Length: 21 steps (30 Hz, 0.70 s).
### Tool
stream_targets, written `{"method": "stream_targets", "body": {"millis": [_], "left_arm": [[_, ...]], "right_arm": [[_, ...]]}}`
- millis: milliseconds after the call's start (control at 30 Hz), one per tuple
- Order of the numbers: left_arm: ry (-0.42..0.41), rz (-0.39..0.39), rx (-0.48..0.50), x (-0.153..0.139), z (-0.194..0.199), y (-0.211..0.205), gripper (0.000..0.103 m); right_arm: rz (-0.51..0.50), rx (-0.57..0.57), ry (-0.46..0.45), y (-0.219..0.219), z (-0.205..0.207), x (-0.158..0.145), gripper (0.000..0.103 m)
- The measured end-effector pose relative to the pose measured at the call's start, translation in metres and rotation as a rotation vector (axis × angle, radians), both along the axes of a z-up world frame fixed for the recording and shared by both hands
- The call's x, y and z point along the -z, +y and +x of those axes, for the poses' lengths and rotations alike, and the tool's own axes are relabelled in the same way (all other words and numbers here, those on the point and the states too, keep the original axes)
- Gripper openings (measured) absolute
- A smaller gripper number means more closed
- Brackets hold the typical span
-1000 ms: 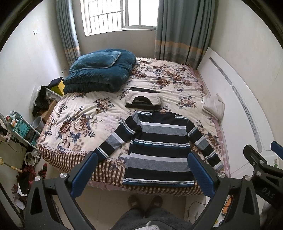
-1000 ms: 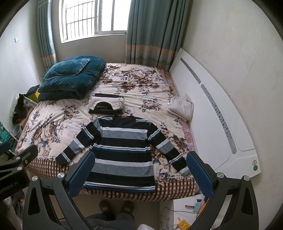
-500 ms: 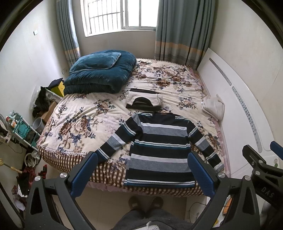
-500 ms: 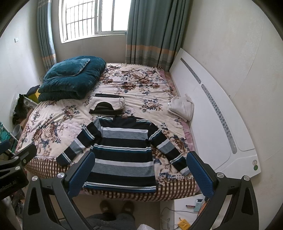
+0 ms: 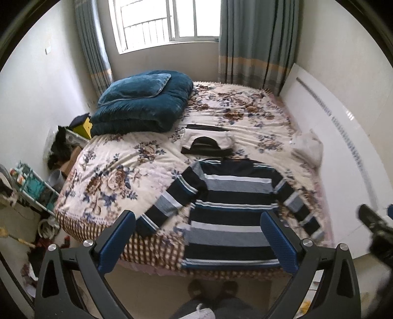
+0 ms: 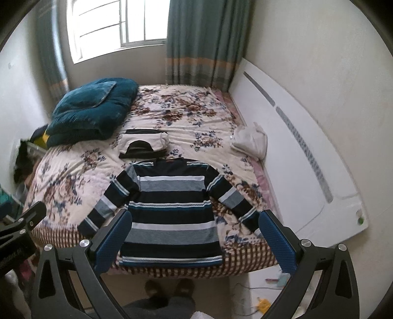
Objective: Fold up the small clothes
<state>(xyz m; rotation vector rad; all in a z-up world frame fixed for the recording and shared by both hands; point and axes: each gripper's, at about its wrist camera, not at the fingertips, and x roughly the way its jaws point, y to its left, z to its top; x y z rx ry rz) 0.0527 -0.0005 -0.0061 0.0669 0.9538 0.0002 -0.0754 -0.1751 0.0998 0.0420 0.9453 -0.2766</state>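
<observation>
Navy, grey and white stripes run across a long-sleeved sweater (image 5: 231,216) (image 6: 169,216) that lies flat and face up on the near part of a bed, its hem at the near edge and both sleeves spread outward and downward. Just beyond its collar sits a small folded stack of cream and black clothes (image 5: 207,143) (image 6: 143,144), close to the collar. A crumpled white cloth (image 6: 250,143) lies well apart, at the bed's right edge beside a white headboard (image 6: 307,171). A floral bedspread (image 5: 110,176) (image 6: 184,110) covers the bed, with a folded teal quilt (image 5: 145,103) (image 6: 91,110) at its far left corner. Beyond are a window (image 5: 167,22) and grey-green curtains (image 6: 203,41).

Both tools hang above the floor in front of the bed, touching nothing. The left gripper (image 5: 197,244) has its blue-padded fingers spread wide with nothing between them. The right gripper (image 6: 194,241) is likewise spread wide and empty. A person's shoes (image 6: 169,288) show on the floor below.
</observation>
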Motion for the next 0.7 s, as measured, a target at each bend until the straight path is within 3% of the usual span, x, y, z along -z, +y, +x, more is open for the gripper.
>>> {"method": "stream_targets", "body": {"millis": [100, 267, 367, 467, 567, 700], "left_arm": [[-0.011, 0.057, 0.014, 0.048, 0.032, -0.001, 0.103], [0.056, 0.124, 0.052, 0.132, 0.083, -0.023, 0.103], [0.105, 0.140, 0.060, 0.186, 0.117, -0.041, 0.103], [0.143, 0.170, 0.057, 0.239, 0.148, -0.059, 0.103], [0.234, 0.192, 0.048, 0.302, 0.177, -0.074, 0.103], [0.365, 0.193, 0.014, 0.379, 0.210, -0.087, 0.103]], "right_arm": [[0.044, 0.095, 0.045, -0.035, 0.015, 0.056, 0.103], [0.137, 0.329, 0.164, -0.128, 0.034, 0.164, 0.103], [0.257, 0.502, 0.228, -0.196, 0.032, 0.247, 0.103], [0.395, 0.686, 0.246, -0.262, 0.021, 0.333, 0.091], [0.551, 0.866, 0.280, -0.325, 0.009, 0.427, 0.085], [0.696, 1.064, 0.256, -0.383, -0.006, 0.519, 0.085]]}}
